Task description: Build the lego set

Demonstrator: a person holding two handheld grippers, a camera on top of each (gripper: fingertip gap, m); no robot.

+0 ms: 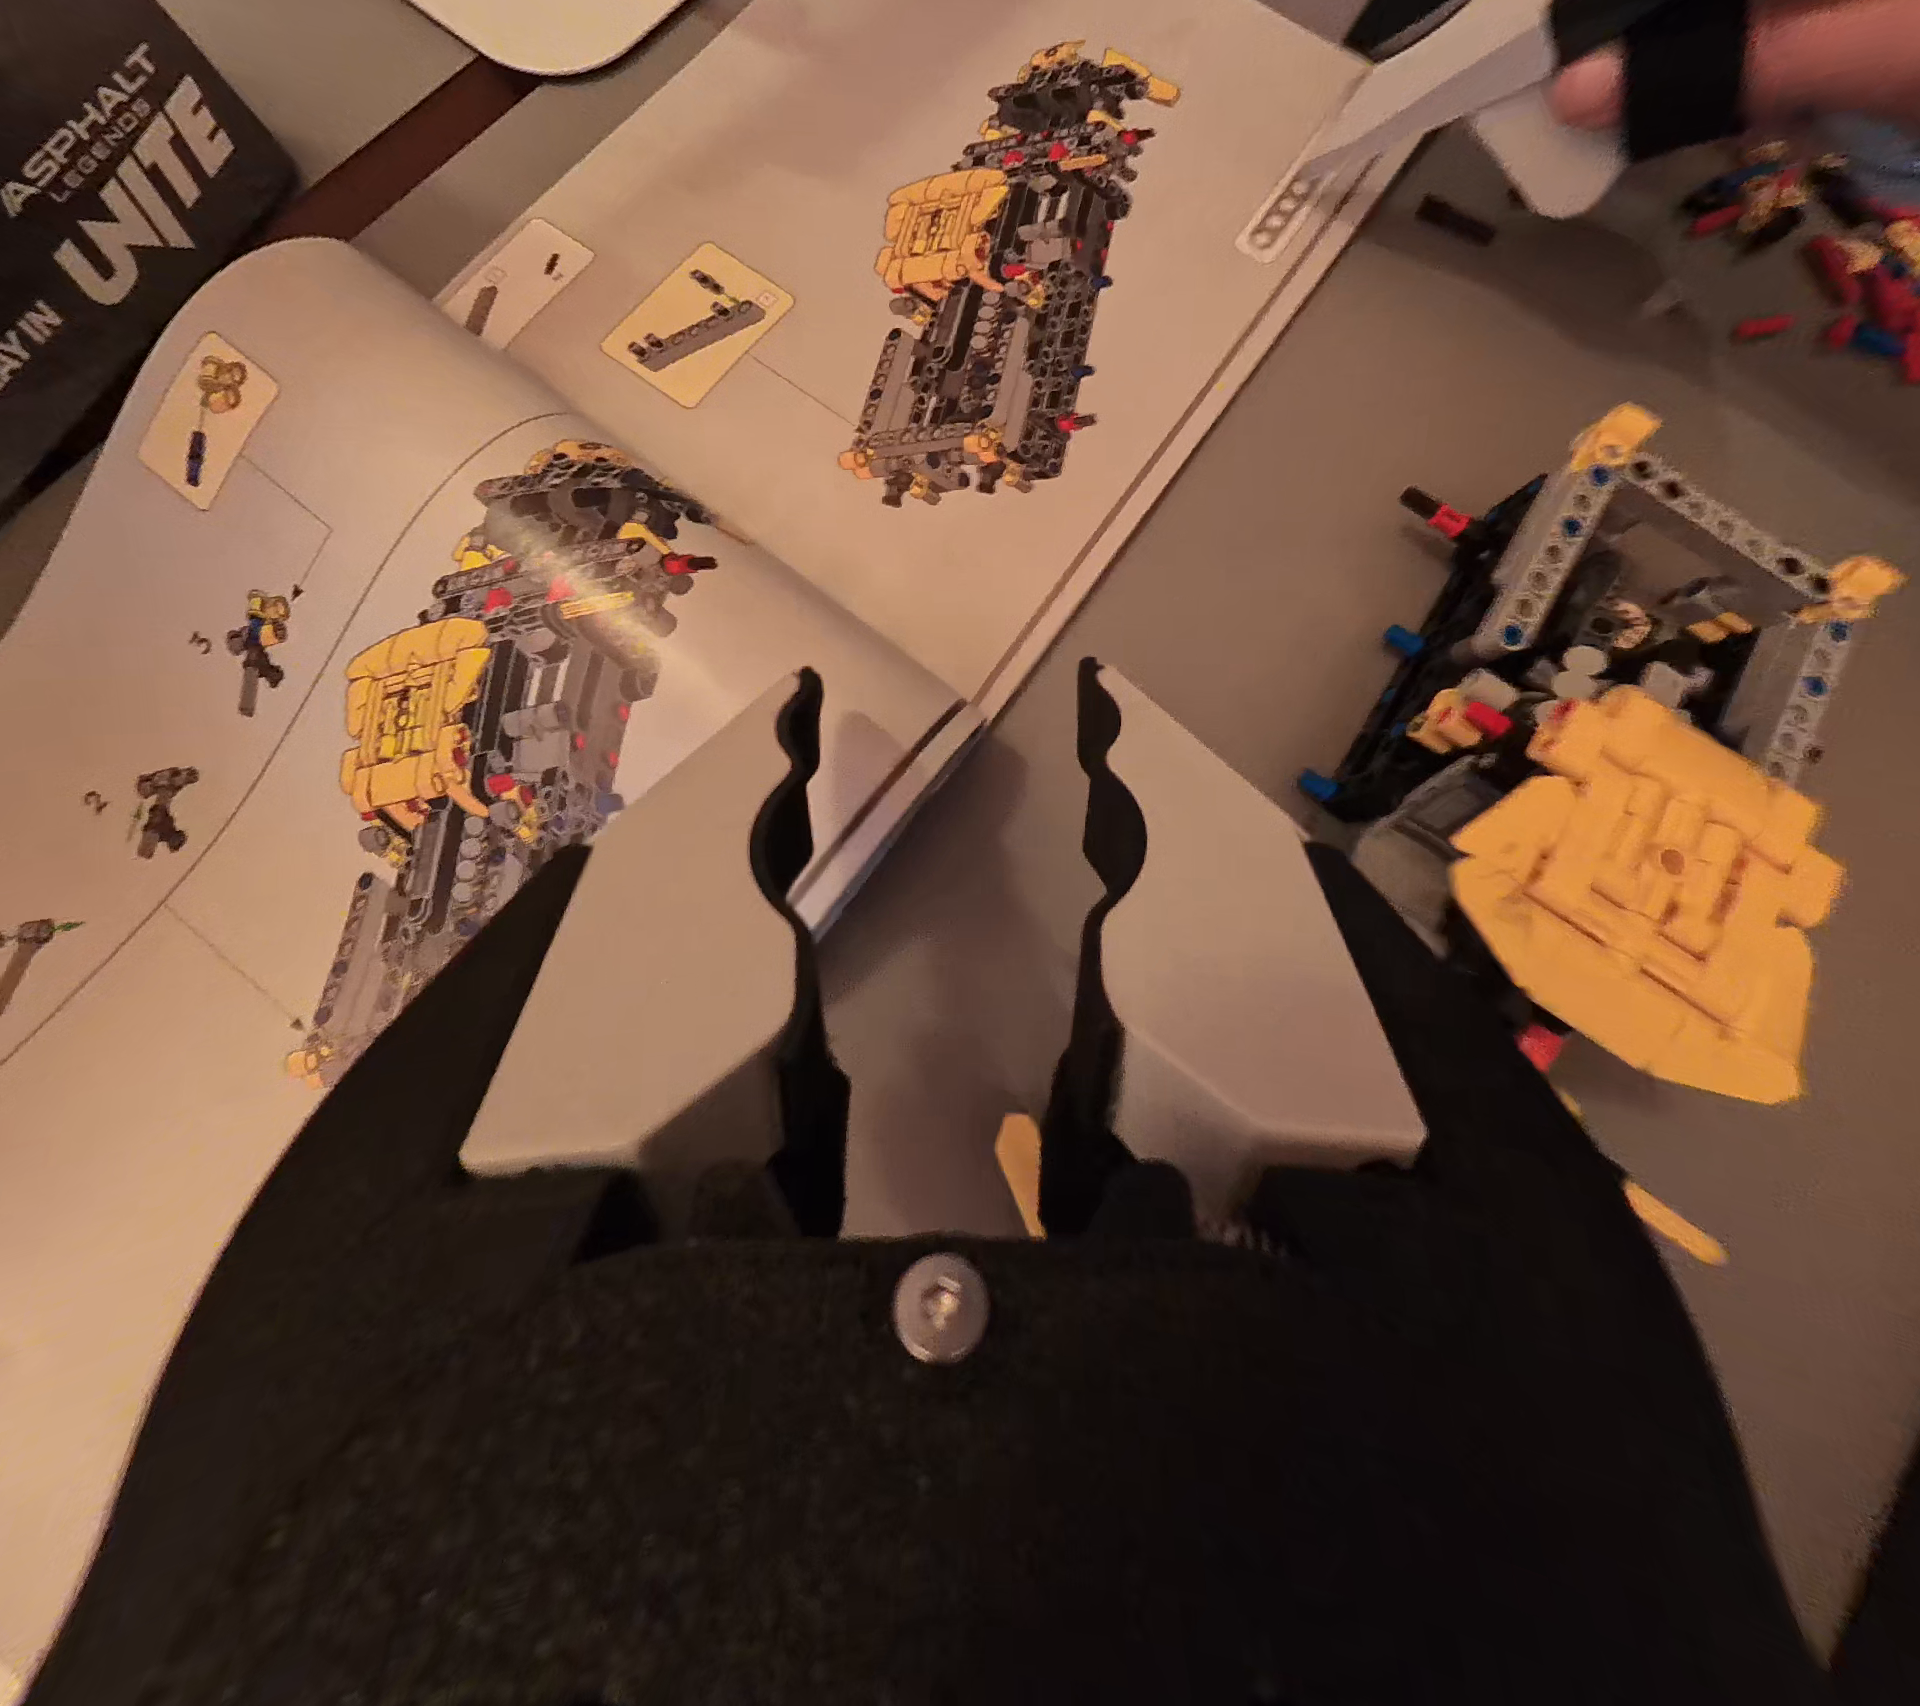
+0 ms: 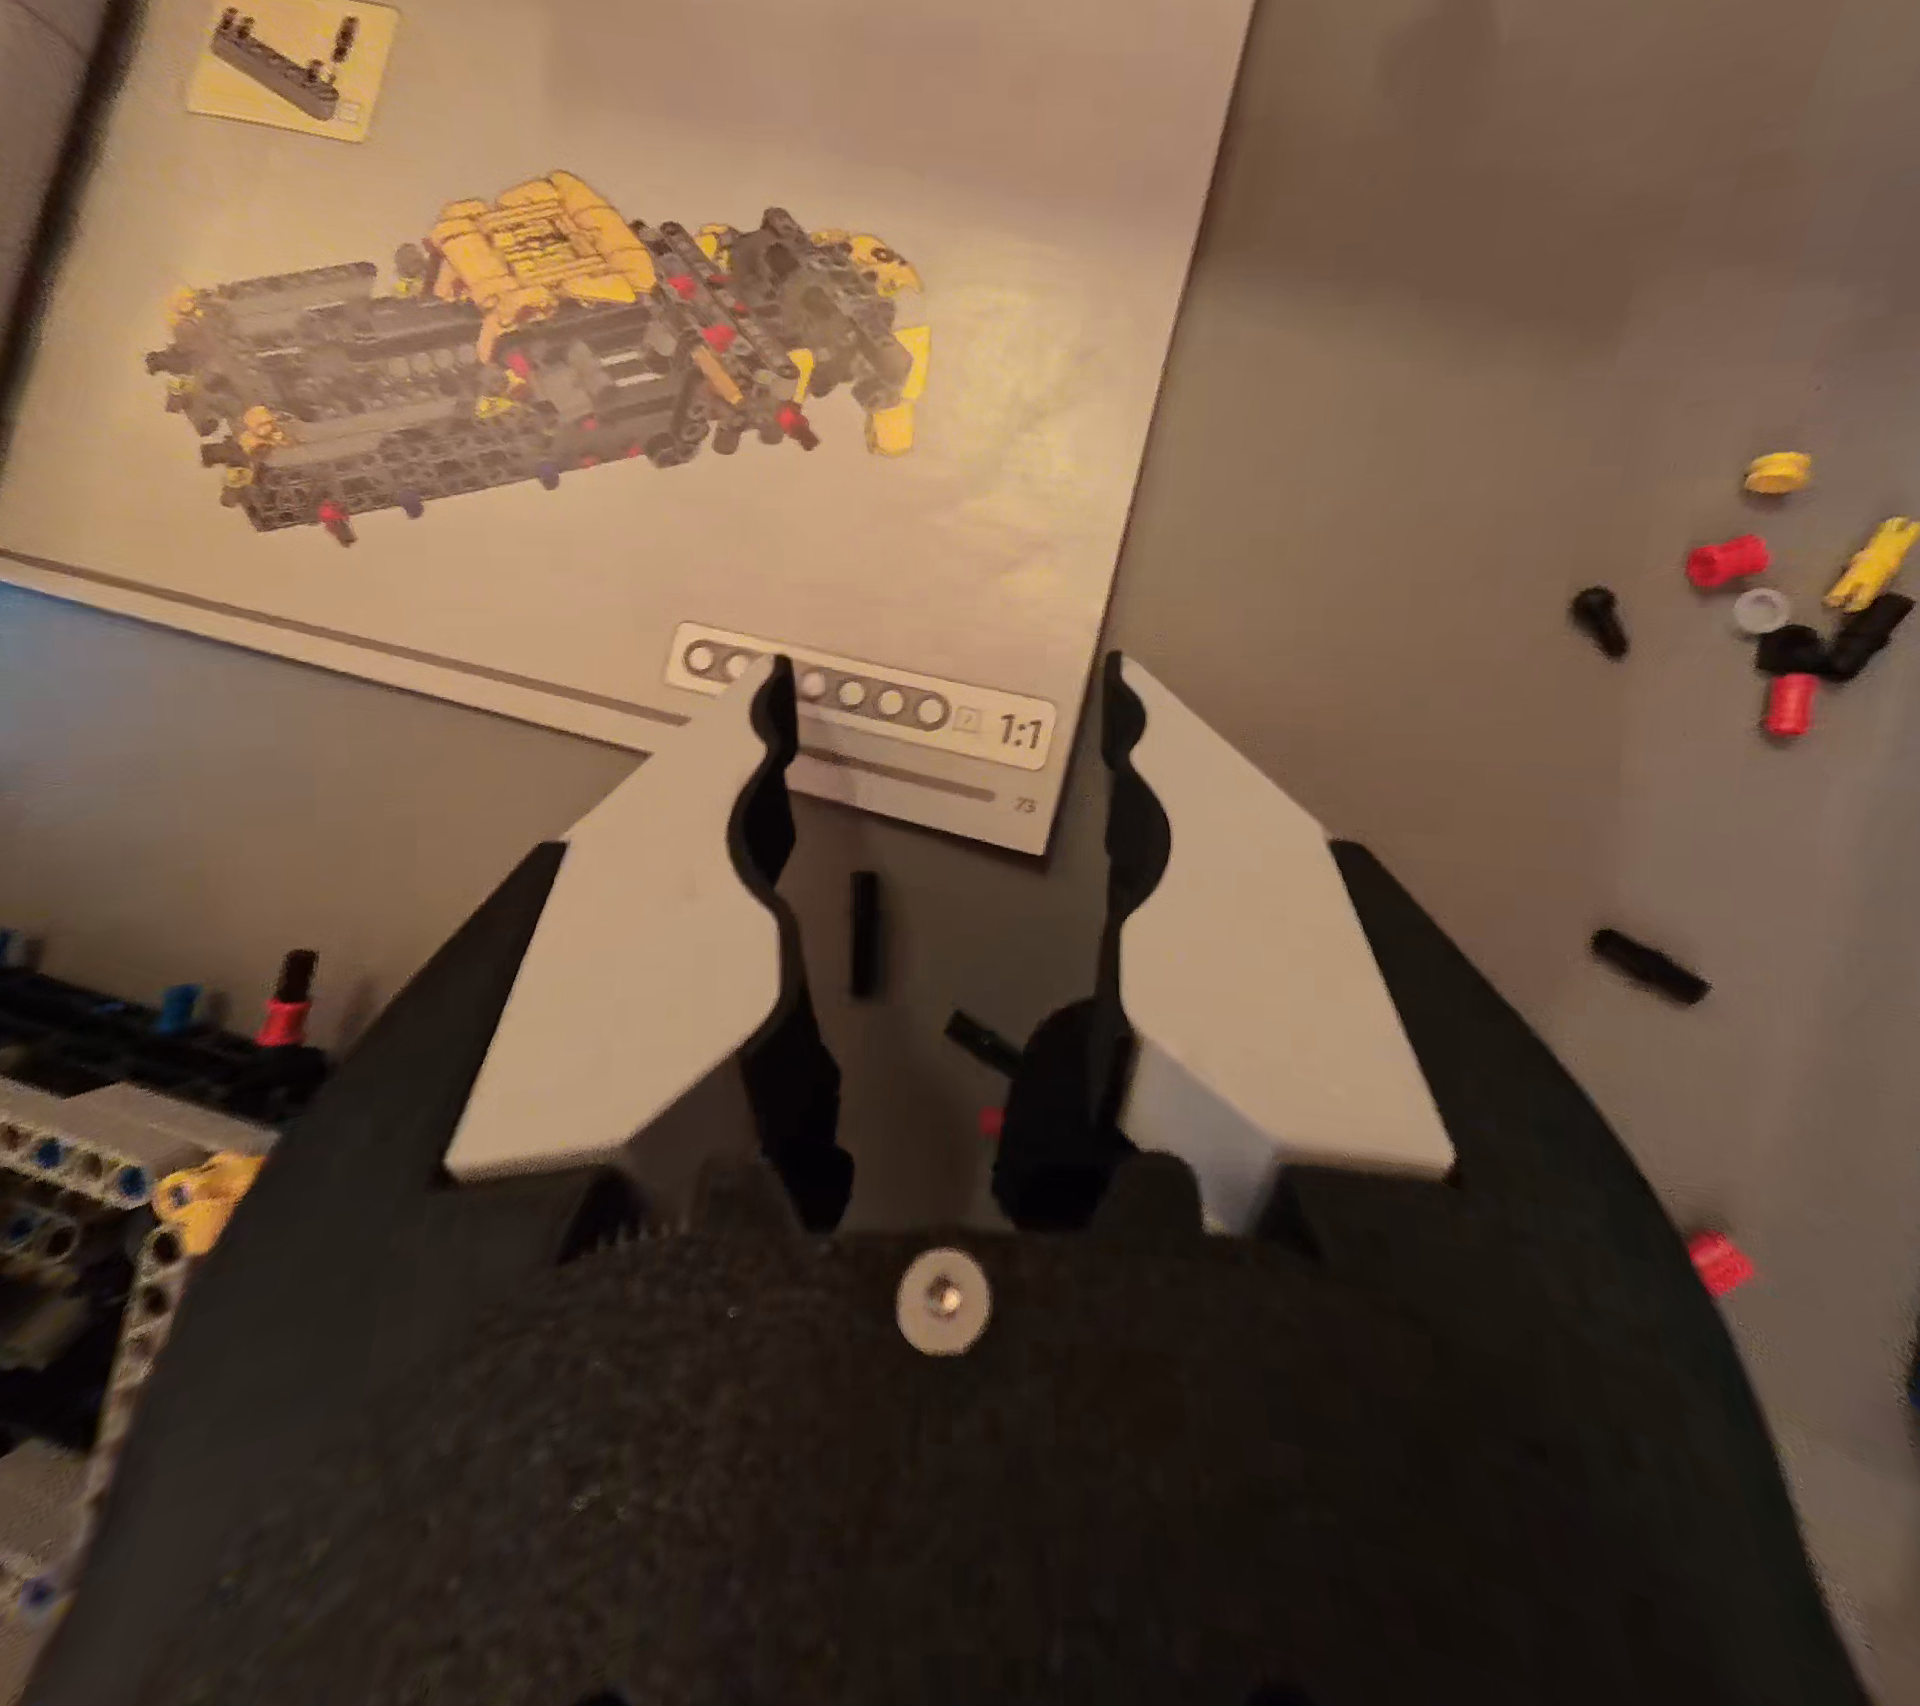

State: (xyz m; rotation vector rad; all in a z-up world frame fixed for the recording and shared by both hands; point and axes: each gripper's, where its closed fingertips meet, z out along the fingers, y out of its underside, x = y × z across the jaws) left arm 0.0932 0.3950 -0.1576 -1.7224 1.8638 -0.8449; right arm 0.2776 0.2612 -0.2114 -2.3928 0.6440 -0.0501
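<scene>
While both grippers gape empty, a black pin (image 2: pixel 862 934) (blurred, perhaps an axle) lies lengthwise between the right gripper (image 2: pixel 940 669) jaws.

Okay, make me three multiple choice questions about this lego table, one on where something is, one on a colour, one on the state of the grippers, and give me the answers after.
1. Where does the half-built model lie relative to the open instruction booklet in the left wrist view?
A. right of it
B. on top of it
C. left of it

2. What colour is the model's big curved seat piece?
A. blue
B. yellow
C. green

3. How is the right gripper?
A. shut on a pin
B. shut on a page
C. open, holding nothing

Answers: 1 A, it sits on the grey table off the page edge. 2 B, plainly yellow. 3 C, its jaws stand apart over the table.
</scene>
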